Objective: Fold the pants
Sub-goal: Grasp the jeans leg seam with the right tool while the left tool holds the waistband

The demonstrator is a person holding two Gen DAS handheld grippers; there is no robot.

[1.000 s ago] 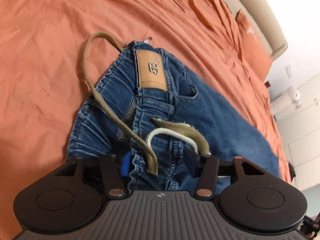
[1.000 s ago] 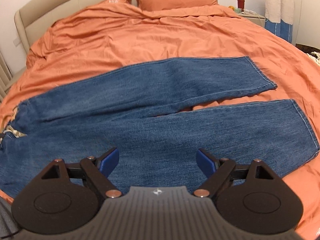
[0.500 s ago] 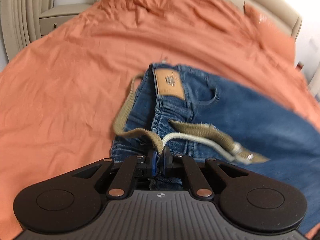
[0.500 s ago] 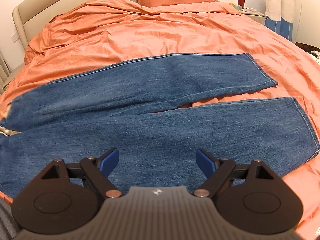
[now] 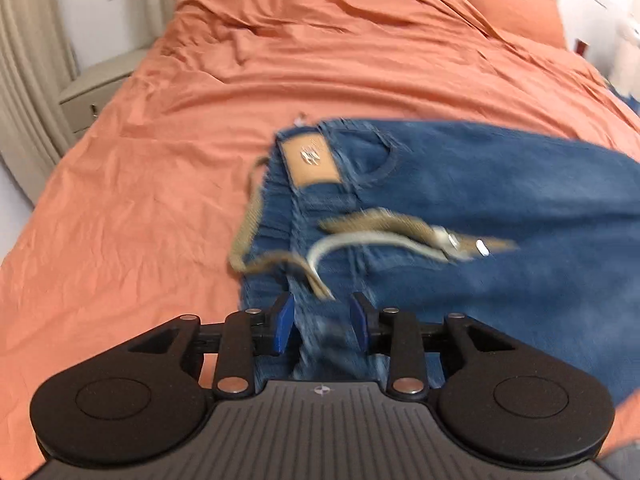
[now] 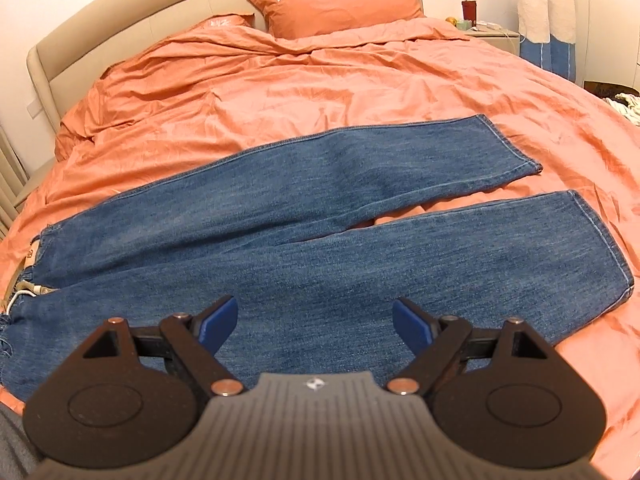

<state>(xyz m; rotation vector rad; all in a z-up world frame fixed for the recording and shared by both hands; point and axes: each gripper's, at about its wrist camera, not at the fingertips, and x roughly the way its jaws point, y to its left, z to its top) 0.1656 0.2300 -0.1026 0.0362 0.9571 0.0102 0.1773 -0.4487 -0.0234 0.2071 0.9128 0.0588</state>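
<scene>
across the bed (image 6: 280, 92), the jeans (image 6: 320, 248) are lying flat with legs splayed for folding, the left gripper (image 5: 321, 320) opening empty over the waistband while the right gripper (image 6: 314, 322) is hovering wide open, gripping nothing.

Blue denim jeans (image 6: 320, 264) lie flat across the orange bed (image 6: 280, 92), waistband to the left, both legs stretched out to the right and parted in a narrow V. A tan leather patch (image 5: 310, 162) sits on the bunched waistband. An olive webbing belt (image 5: 384, 222) trails loosely over it, its end curling off the edge.
</scene>
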